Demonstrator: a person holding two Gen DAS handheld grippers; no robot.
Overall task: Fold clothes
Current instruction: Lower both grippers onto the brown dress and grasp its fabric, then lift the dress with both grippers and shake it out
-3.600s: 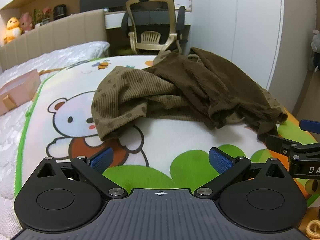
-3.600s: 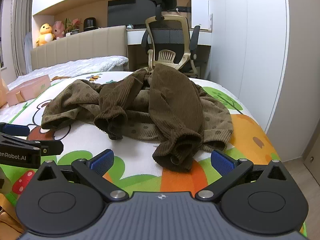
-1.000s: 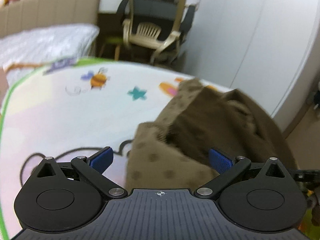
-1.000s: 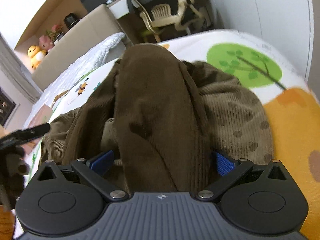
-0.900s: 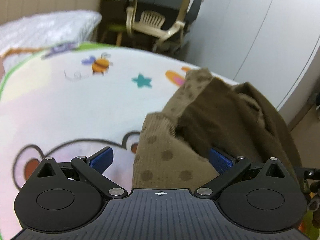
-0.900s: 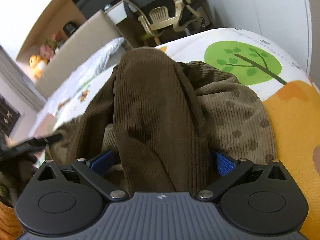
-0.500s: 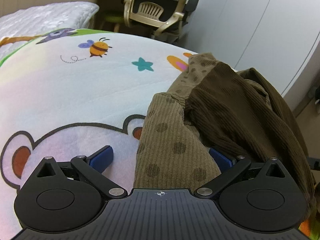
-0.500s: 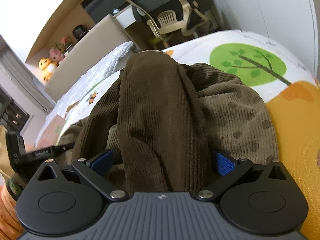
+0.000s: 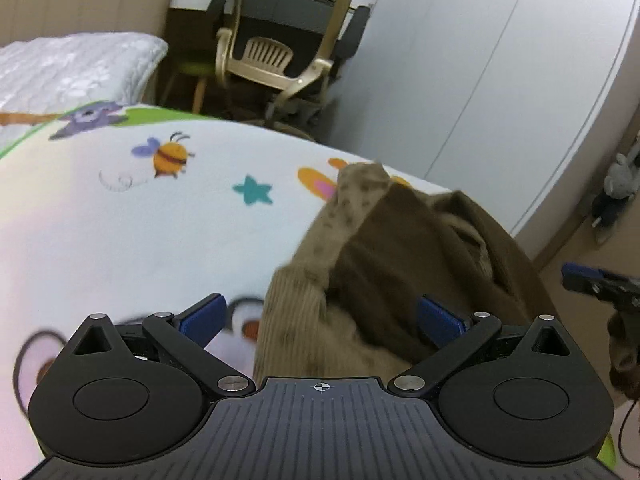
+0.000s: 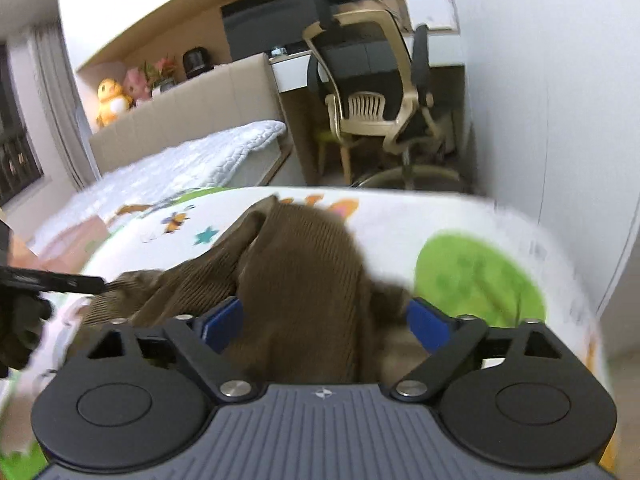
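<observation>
Garment point(image 10: 296, 272) heaped on the blanket point(image 9: 120, 216), bunched between both tongs; my right gripper point(image 10: 326, 320) closing around a dark fold, pads not yet pressing; left gripper point(image 9: 320, 316) spread wide over the spotted edge, likely to lift and straighten it.

Both wrist views face the chair point(image 9: 280, 40), perhaps closely.

The left hand-held gripper point(image 9: 320, 316) tilts downward with its blue pads point(image 9: 202, 315) spread wide, cloth lying between them without being pinched. The right hand-held gripper point(image 10: 326, 320) also angles downward; its jaws are closing, with cloth bunched between the blue pads point(image 10: 222, 322).
</observation>
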